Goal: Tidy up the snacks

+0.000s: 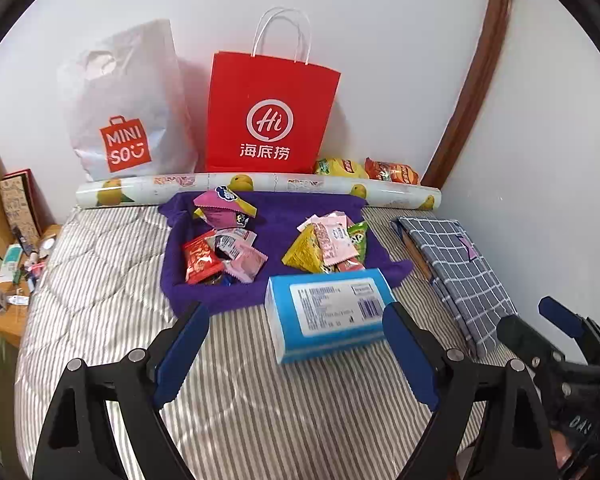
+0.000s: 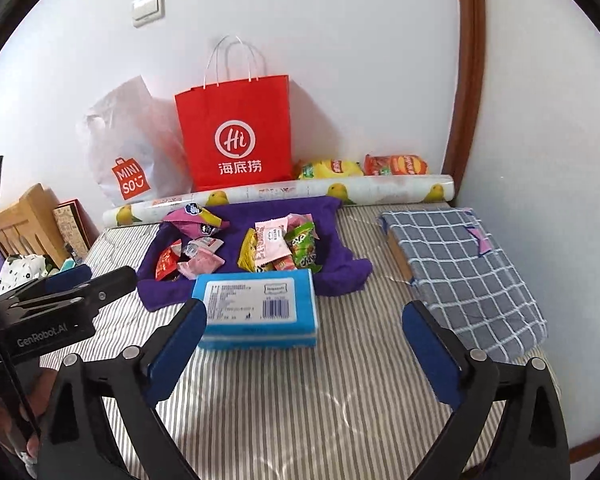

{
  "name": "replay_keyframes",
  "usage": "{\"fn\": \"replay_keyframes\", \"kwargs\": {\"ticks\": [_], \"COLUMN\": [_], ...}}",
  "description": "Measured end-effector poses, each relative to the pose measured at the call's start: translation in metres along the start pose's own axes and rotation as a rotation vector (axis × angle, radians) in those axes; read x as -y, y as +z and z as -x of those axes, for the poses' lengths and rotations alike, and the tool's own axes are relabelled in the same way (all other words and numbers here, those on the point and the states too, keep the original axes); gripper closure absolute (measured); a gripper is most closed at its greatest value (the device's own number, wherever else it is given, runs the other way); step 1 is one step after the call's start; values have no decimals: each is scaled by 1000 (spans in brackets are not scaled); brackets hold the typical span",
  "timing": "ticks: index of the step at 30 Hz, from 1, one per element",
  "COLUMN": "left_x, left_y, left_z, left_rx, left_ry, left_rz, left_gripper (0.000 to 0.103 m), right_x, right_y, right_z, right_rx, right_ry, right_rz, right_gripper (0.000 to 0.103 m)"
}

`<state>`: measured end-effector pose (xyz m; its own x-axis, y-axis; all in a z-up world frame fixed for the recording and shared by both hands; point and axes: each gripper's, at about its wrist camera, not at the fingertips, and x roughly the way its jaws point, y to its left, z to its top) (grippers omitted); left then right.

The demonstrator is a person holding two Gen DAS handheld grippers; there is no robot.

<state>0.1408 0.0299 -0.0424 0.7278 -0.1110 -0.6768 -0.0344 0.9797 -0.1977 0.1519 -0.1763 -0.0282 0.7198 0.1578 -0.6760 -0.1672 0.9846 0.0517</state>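
A purple cloth (image 1: 272,236) (image 2: 340,268) lies on the striped bed with two piles of small snack packets: a red and pink pile (image 1: 220,256) (image 2: 192,260) on the left, a yellow, pink and green pile (image 1: 328,244) (image 2: 280,244) on the right. A blue box (image 1: 328,312) (image 2: 256,308) lies in front of the cloth. My left gripper (image 1: 296,320) is open and empty, its jaws on either side of the box's near end. My right gripper (image 2: 304,320) is open and empty, just right of the box. The right gripper also shows in the left wrist view (image 1: 532,324).
A red paper bag (image 1: 268,116) (image 2: 236,136), a white Miniso bag (image 1: 128,112) (image 2: 128,152) and a fruit-print roll (image 1: 260,188) (image 2: 284,196) stand along the wall. Two chip bags (image 1: 364,170) (image 2: 364,168) lie behind the roll. A grey checked bundle (image 1: 460,264) (image 2: 464,272) lies right.
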Motion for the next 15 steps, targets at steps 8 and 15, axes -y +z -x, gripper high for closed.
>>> {"fn": "replay_keyframes", "kwargs": {"ticks": [8,15], "left_x": [19,37], "left_y": [-19,-30], "left_z": [41,65], "left_rx": [32,57], "left_ry": [27,23], "left_rz": [-33,-56], "left_gripper": [13,13], "right_x": [14,14], "right_y": [-14,-26], "right_z": [37,63], "right_rx": [12,39], "right_ry": [-7,-15], "right_rz": [-43,-13], "right_gripper": [2,1]}}
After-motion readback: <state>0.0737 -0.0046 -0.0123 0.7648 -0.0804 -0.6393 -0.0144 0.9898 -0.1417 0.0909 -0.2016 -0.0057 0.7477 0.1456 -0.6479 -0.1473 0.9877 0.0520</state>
